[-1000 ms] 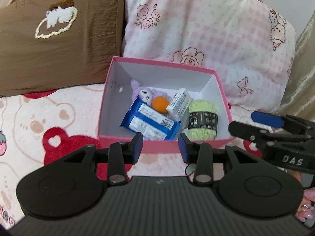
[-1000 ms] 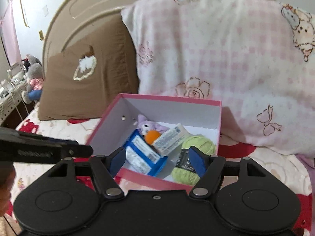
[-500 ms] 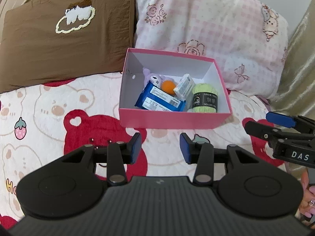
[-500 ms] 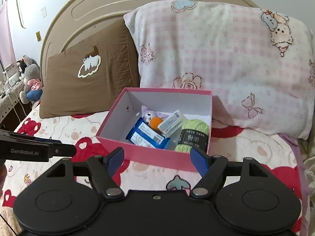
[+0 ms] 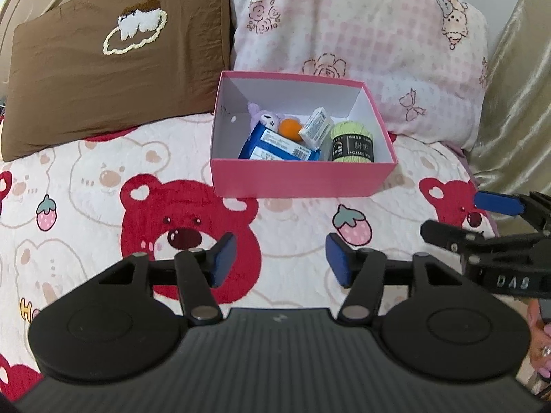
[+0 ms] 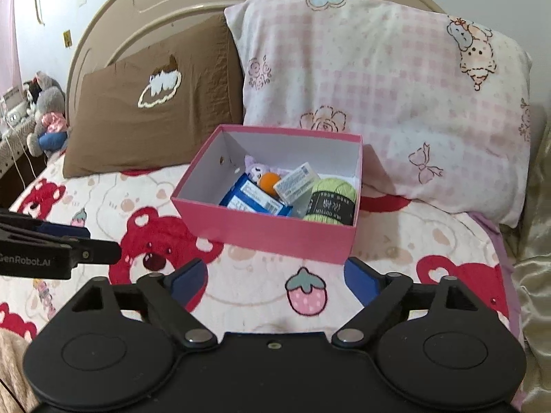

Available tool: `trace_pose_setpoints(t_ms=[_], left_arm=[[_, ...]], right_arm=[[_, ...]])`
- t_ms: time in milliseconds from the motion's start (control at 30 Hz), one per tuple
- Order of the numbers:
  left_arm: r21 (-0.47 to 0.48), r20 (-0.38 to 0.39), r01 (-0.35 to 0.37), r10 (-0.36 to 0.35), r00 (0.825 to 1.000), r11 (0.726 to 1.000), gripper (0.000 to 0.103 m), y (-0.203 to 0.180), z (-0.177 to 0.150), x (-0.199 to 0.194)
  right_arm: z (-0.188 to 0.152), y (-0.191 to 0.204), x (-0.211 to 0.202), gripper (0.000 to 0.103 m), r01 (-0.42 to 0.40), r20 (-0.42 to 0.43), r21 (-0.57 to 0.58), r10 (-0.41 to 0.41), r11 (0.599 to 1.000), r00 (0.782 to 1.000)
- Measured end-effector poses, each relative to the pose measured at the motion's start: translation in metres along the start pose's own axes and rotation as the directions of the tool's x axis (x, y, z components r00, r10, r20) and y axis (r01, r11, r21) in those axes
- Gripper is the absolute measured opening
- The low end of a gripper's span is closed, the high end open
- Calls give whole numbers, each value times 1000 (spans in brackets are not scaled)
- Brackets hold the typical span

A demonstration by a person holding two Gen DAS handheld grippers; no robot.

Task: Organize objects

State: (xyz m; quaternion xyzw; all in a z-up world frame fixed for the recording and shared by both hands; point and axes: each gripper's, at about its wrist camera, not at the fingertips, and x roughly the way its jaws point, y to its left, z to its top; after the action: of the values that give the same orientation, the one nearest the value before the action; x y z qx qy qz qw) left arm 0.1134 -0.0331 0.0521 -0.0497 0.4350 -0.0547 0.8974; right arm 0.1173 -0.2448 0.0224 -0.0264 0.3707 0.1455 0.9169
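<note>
A pink box [image 5: 296, 182] [image 6: 265, 234] sits on the bed in front of the pillows. Inside it lie a blue packet [image 5: 275, 146] [image 6: 251, 199], a purple plush [image 5: 263, 117], an orange ball [image 5: 289, 127] [image 6: 268, 181], a small white carton [image 5: 315, 127] [image 6: 296, 183] and a green yarn ball [image 5: 351, 143] [image 6: 332, 201]. My left gripper [image 5: 280, 260] hangs over the blanket, well short of the box, its jaws opening with nothing between them. My right gripper [image 6: 275, 280] is likewise back from the box, jaws opening wide and empty. Each gripper shows at the edge of the other's view.
A brown pillow [image 5: 113, 65] and a pink checked pillow [image 5: 361, 38] lean on the headboard [image 6: 206, 3] behind the box. The bear-print blanket [image 5: 172, 213] covers the bed. Plush toys [image 6: 48, 113] stand on a stand at far left. A shiny beige cover [image 5: 516, 103] lies on the right.
Both grippers have pulled back from the box, which now looks smaller and farther. Their jaws have spread wider. The box and its contents have not moved.
</note>
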Motion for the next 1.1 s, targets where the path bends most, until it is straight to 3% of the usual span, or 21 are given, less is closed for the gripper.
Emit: trace_pose_setpoints(t_ms=[100, 200, 267, 333, 500, 700, 800, 1100], left_arm=[[-6, -6, -8, 8, 1000, 1000, 67, 0, -7, -1], [-8, -4, -25, 25, 1000, 1000, 81, 1, -11, -2], [-5, -6, -38, 38, 999, 999, 97, 2, -14, -2], [-2, -5, -52, 52, 999, 999, 103, 3, -16, -2], [9, -25, -146, 147, 989, 989, 103, 4, -20, -2], [-13, -109, -204, 202, 973, 979, 103, 7, -20, 4], [17, -108, -244, 245, 964, 970, 103, 2, -22, 3], [-14, -85, -227, 225, 971, 974, 103, 1, -19, -3]], right_arm=[[-7, 6, 0, 96, 17, -18, -17, -17, 1000, 1000], [-12, 7, 1, 96, 3, -45, 10, -3, 1000, 999], [-14, 9, 1, 96, 6, -58, 15, -5, 1000, 998], [-16, 11, 0, 96, 19, -69, 16, -18, 1000, 997], [-18, 14, -4, 96, 42, -101, 38, -38, 998, 994], [-20, 18, -9, 96, 82, -125, 37, -76, 996, 989], [-21, 19, -11, 96, 85, -131, 47, -79, 995, 988], [-20, 18, -16, 96, 89, -145, 73, -78, 993, 986]])
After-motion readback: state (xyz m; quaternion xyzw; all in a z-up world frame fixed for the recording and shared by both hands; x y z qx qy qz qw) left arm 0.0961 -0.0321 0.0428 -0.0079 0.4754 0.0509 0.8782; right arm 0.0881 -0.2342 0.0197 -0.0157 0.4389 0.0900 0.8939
